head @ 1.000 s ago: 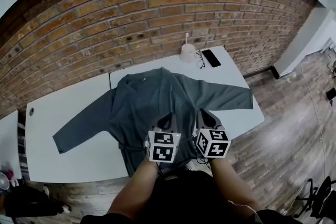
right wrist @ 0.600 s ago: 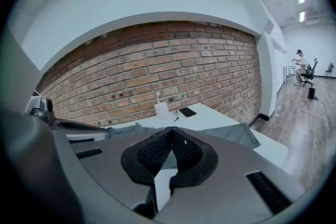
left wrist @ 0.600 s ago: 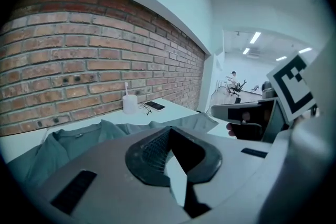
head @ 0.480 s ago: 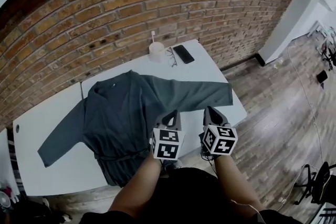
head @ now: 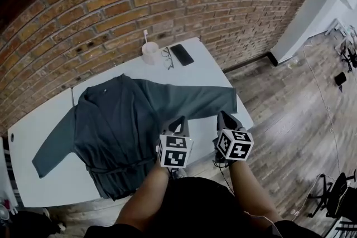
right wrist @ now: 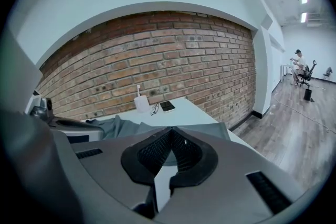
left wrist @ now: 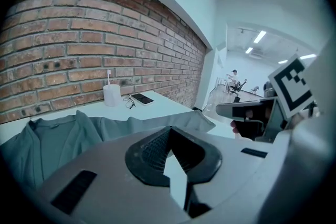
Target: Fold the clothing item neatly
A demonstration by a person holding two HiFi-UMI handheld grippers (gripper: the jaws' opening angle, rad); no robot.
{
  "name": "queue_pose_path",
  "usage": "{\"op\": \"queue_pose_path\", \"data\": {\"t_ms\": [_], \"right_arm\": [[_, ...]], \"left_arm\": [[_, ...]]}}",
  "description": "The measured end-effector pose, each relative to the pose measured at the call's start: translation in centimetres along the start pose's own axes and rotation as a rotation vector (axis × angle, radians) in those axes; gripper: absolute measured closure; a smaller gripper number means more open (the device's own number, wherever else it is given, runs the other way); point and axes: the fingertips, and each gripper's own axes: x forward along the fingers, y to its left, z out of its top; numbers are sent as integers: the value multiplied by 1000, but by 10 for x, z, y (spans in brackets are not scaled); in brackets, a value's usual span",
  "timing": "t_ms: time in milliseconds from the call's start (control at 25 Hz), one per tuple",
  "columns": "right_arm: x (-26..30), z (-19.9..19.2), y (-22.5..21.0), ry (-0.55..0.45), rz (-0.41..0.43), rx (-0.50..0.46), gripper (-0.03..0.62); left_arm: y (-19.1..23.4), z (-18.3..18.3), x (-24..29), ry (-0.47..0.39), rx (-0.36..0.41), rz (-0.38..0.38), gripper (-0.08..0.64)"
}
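Checking progress: the robe [head: 117, 125] lies spread flat on the table [head: 212, 72], both sleeves stretched out sideways, belt across the waist, hem at the near edge. No fold shows anywhere, so I judge the whole job is left: sleeves in, sides over, then halving.

Left gripper [head: 179, 120] and right gripper [head: 223, 115]: jaws pressed fully together on both, nothing between them. I hold them side by side in front of my body, pointing forward and somewhat down, at the table's near edge by the right sleeve, clear of the cloth.
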Motion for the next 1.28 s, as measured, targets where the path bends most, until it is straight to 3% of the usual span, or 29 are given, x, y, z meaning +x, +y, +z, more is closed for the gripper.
{"op": "queue_pose_path", "data": {"t_ms": [160, 440, 640, 760, 1040, 1280], "right_arm": [[14, 3, -34, 23, -22, -36, 591], [46, 6, -92, -12, -136, -153, 580], [83, -32, -112, 161, -113, -153, 474], [96, -45, -131, 239, -159, -187, 437], [108, -62, -152, 365, -222, -250, 437], [113, -68, -145, 416, -202, -179, 471]], "left_arm": [[3, -3, 2, 19, 2, 22, 572], [13, -8, -3, 37, 17, 59, 572], [21, -9, -6, 40, 17, 80, 572], [23, -9, -8, 33, 16, 90, 572], [34, -15, -8, 49, 0, 110, 572], [40, -17, -10, 58, 1, 124, 572]]}}
